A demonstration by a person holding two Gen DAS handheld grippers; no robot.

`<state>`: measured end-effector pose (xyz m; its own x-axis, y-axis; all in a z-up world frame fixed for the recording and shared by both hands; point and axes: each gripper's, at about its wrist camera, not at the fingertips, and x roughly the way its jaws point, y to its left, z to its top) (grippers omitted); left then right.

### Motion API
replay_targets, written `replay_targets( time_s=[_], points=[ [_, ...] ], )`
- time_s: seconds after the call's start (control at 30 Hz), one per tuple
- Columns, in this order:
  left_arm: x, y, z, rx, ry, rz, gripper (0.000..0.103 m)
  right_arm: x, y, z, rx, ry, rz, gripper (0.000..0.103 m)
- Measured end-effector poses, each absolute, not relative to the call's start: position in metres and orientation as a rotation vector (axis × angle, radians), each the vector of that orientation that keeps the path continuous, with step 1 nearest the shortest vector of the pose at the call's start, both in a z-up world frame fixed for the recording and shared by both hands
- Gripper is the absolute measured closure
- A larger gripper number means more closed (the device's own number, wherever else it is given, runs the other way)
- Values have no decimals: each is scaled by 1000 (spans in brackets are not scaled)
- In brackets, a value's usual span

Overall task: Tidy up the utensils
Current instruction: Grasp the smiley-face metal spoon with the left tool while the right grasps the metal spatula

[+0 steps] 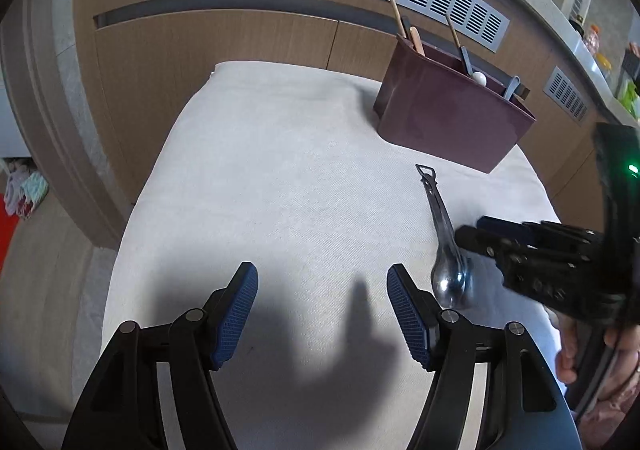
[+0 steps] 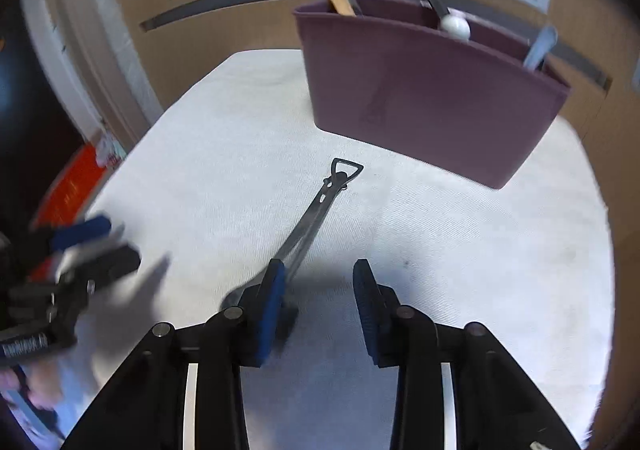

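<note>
A steel spoon lies on the white cloth, its handle pointing toward the maroon caddy (which already holds several utensils). The left gripper hovers beside the bowl, jaws wide, nothing between them. The right gripper is over the spoon with a narrow gap; its left finger seems to overlap the bowl, though contact is unclear.
</note>
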<state>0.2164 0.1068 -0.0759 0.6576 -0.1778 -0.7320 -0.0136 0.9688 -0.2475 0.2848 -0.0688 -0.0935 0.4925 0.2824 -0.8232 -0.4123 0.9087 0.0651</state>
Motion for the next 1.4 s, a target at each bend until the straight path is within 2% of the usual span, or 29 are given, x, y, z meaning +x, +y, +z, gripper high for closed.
replay_targets(
  time_s=[0.07, 0.33, 0.4, 0.97, 1.13, 1.2, 1.27, 1.33, 1.4],
  points=[
    [216, 108, -74, -250, 845, -97, 32, 290, -65, -97, -145, 981, 406, 85],
    [219, 100, -76, -249, 870, -127, 31, 297, -46, -100, -181, 984, 404, 87],
    [219, 97, -76, -246, 875, -136, 31, 298, -46, -99, -202, 988, 399, 94],
    [222, 24, -74, -70, 865, -276, 31, 267, -147, -93, -160, 960, 297, 95],
    [233, 8, -82, 4, 884, -233, 43, 252, -175, -90, -137, 923, 277, 90],
    [237, 5, -85, 14, 892, -210, 45, 247, -187, -90, -126, 916, 267, 78],
    [237, 2, -86, 37, 887, -194, 49, 243, -197, -90, -100, 909, 263, 71],
    [237, -1, -86, 42, 883, -193, 63, 240, -202, -92, -79, 909, 267, 69],
    [235, -1, -86, 38, 887, -199, 73, 239, -203, -94, -65, 920, 275, 67]
  ],
)
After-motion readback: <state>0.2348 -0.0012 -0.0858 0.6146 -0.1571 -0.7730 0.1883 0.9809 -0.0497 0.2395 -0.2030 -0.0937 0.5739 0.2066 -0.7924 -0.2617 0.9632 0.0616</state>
